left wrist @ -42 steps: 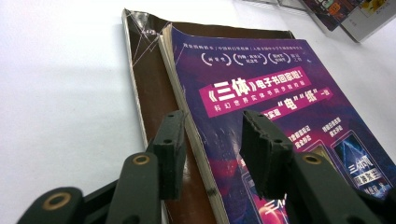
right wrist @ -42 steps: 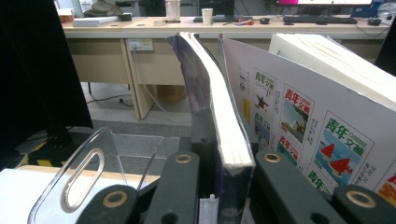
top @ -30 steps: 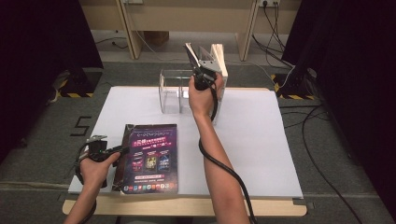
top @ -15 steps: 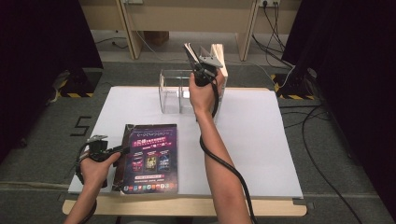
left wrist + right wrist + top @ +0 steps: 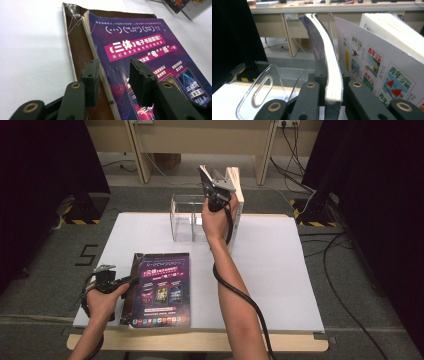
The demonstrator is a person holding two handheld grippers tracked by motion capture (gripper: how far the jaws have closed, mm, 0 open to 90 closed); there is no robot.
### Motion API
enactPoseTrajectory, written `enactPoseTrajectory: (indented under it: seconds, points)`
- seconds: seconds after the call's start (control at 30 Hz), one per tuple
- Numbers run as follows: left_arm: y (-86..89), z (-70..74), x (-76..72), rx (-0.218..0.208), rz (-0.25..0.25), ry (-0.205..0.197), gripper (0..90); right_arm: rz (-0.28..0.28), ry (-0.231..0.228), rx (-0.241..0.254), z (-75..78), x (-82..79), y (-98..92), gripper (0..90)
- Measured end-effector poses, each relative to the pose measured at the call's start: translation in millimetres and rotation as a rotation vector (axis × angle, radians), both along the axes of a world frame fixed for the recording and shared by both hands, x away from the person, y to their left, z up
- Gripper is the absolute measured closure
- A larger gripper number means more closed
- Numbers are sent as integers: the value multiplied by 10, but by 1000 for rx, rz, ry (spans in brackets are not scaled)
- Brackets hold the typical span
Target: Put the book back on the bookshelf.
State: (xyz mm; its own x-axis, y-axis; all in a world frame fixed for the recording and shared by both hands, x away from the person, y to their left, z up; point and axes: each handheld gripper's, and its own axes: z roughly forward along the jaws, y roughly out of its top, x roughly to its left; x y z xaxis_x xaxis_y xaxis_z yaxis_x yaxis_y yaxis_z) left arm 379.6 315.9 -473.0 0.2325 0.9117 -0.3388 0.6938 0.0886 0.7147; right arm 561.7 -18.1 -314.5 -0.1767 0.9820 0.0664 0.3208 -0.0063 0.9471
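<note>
Right gripper [image 5: 212,182] clamped on a thin magazine [image 5: 329,65], jaws just closed onto its edge, raised above the clear rack [image 5: 184,217] at the table's [image 5: 280,285] far side. Light, floppy, already bowing; best gripped near the spine. Upright books [image 5: 384,65] crowd close alongside, perhaps touching. Left gripper [image 5: 113,83] half open, straddling the edge of a flat purple-covered magazine [image 5: 150,55] without pressing. Plenty of bare tabletop toward the right.
</note>
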Motion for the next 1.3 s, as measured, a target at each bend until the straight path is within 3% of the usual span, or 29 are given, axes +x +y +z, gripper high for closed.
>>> enactPoseTrajectory:
  seconds: [0.13, 0.33, 0.63, 1.3]
  points:
    - [13, -4, 6, -1, 3, 0, 592, -2, -10, 11, -4, 23, -8, 844]
    - [-2, -5, -9, 0, 1, -2, 592, -24, -25, -16, -34, -4, 2, 831]
    - [-37, -10, -6, 6, -6, 0, 591, -10, -37, -27, -53, -88, -56, 737]
    - [-68, 13, -16, 5, -8, -10, 584, 32, -26, 19, -136, -382, -193, 673]
